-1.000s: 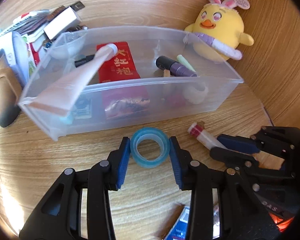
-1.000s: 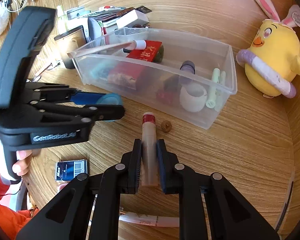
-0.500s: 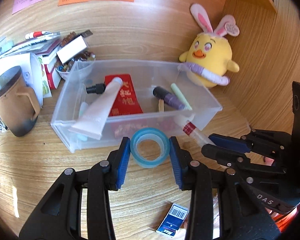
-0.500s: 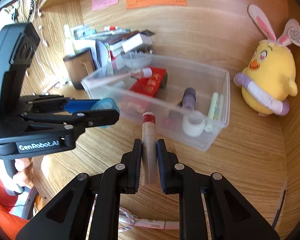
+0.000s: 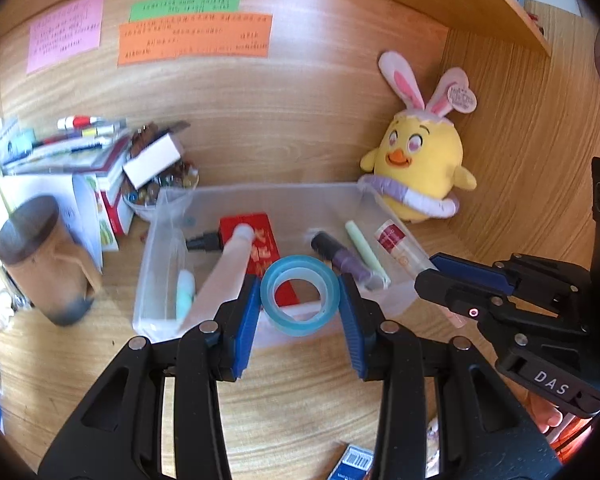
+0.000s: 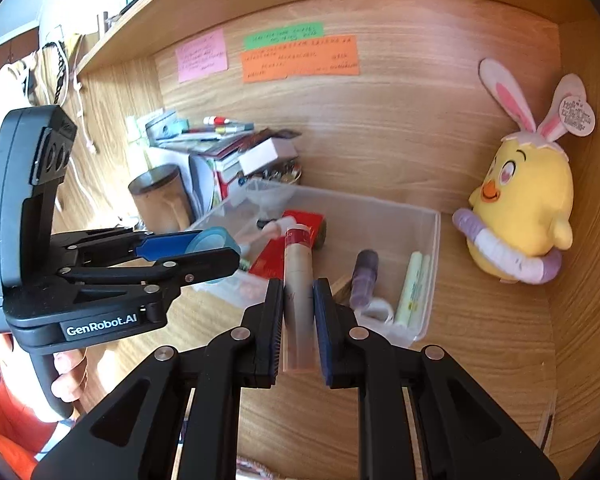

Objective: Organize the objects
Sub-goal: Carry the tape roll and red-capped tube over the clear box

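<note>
My left gripper (image 5: pixel 299 296) is shut on a blue tape roll (image 5: pixel 299 294) and holds it in the air over the front wall of the clear plastic bin (image 5: pixel 156 264). My right gripper (image 6: pixel 299 308) is shut on a beige tube with a red cap (image 6: pixel 298 280), held above the bin (image 6: pixel 430 280). The tube (image 5: pixel 400 246) and right gripper (image 5: pixel 452 280) show at the right in the left wrist view. The left gripper (image 6: pixel 216 250) with the tape (image 6: pixel 212 240) shows at the left in the right wrist view. The bin holds a red packet (image 5: pixel 260 248), a white tube, a purple stick and a green pen.
A yellow chick plush (image 5: pixel 420 172) sits behind the bin's right end. A brown mug (image 5: pixel 44 260), stacked books and a bowl of small things (image 5: pixel 160 184) stand left of the bin. A small blue box (image 5: pixel 352 466) lies on the desk near me. Wooden walls close the back and right.
Both grippers have risen from the desk with the tape roll and the tube and moved over the bin. The view has tilted up toward the back wall.
</note>
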Motion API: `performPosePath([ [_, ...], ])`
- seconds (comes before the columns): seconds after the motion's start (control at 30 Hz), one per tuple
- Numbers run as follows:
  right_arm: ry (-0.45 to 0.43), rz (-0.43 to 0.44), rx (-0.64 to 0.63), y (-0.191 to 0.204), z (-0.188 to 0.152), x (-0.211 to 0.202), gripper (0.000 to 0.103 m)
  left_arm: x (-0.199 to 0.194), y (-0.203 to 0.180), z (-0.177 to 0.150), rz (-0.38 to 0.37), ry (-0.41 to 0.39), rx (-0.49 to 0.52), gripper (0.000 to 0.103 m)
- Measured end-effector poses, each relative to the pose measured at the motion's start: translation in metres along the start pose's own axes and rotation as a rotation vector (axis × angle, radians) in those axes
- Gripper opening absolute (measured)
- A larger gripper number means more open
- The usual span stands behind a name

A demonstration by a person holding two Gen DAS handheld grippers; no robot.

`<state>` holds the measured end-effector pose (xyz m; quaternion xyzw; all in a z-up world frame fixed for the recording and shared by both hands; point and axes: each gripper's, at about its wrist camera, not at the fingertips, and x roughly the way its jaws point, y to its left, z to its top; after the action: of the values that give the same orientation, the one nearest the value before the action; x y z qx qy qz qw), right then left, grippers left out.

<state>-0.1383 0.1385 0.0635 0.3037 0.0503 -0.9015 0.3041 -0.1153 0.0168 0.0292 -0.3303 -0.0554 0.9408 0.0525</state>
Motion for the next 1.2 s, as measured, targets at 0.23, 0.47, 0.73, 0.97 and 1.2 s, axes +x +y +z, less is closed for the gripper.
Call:
performPosePath([
  [0.23,-0.022,-0.037,0.021,-0.012,0.018,0.007,0.014,0.004,0.000,0.018,0.005,-0.026,0.006,0.039],
  [0.47,-0.015,-0.079,0.041,-0.026,0.031,0.023,0.014,0.018,0.001,0.034,0.007,-0.027,0.008,0.039],
  [0.73,0.032,-0.119,0.058,-0.039,0.036,0.052,0.014,0.049,0.005,0.037,0.009,0.043,0.004,0.039],
  [0.97,0.090,-0.152,0.057,-0.045,0.029,0.080,0.014,0.076,0.012,0.032,0.030,0.095,-0.015,0.039],
  [1.2,0.133,-0.196,0.052,-0.050,0.022,0.098,0.014,0.097,0.014,0.023,0.029,0.147,-0.014,0.039],
])
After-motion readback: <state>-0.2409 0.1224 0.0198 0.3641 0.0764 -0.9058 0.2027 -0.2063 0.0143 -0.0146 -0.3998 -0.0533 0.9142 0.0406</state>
